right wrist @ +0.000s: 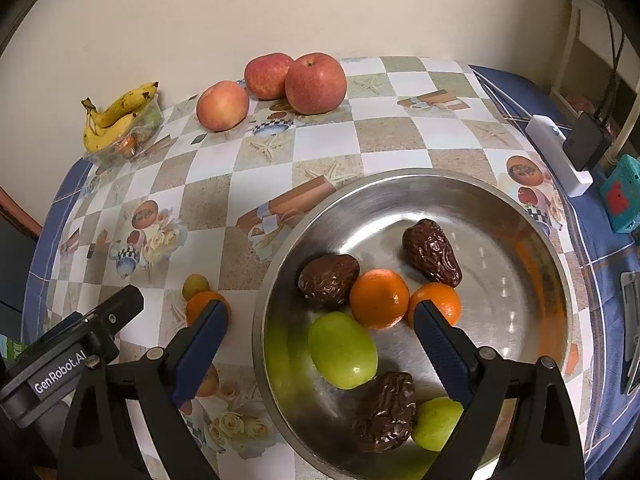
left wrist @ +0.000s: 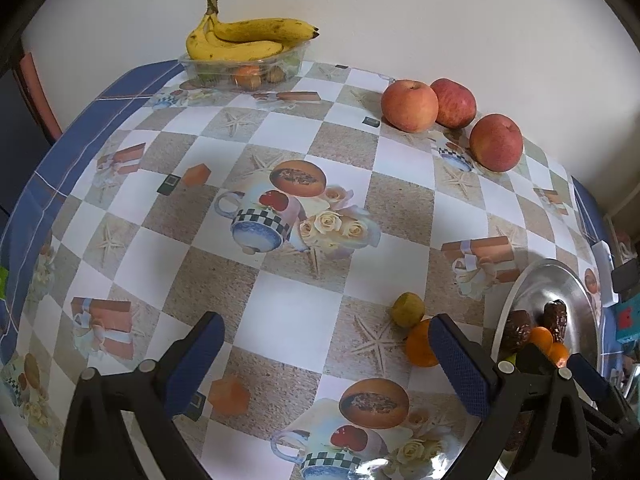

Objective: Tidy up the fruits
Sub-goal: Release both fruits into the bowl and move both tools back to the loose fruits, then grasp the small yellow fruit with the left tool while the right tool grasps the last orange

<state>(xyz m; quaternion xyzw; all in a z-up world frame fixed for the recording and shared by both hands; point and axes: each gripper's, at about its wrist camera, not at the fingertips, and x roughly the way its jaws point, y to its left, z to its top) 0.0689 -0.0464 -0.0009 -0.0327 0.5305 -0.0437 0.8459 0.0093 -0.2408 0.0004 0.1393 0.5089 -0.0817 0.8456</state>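
A steel bowl (right wrist: 532, 248) holds three brown dates (right wrist: 432, 252), two small oranges (right wrist: 378, 298) and two green fruits (right wrist: 342, 346). My right gripper (right wrist: 320, 316) is open and empty above the bowl's near left rim. A small orange (left wrist: 420, 344) and a small green fruit (left wrist: 408, 309) lie on the table left of the bowl (left wrist: 568, 284). My left gripper (left wrist: 326, 344) is open and empty, with its right finger beside that orange. Three apples (left wrist: 410, 106) sit at the back. Bananas (left wrist: 244, 38) rest on a clear tray (left wrist: 244, 68).
The table has a patterned checkered cloth (left wrist: 280, 300) against a wall. A white box (right wrist: 560, 156), a black adapter (right wrist: 586, 140) and a teal device (right wrist: 622, 196) sit at the right edge. The left gripper's body (right wrist: 68, 360) shows at the lower left of the right wrist view.
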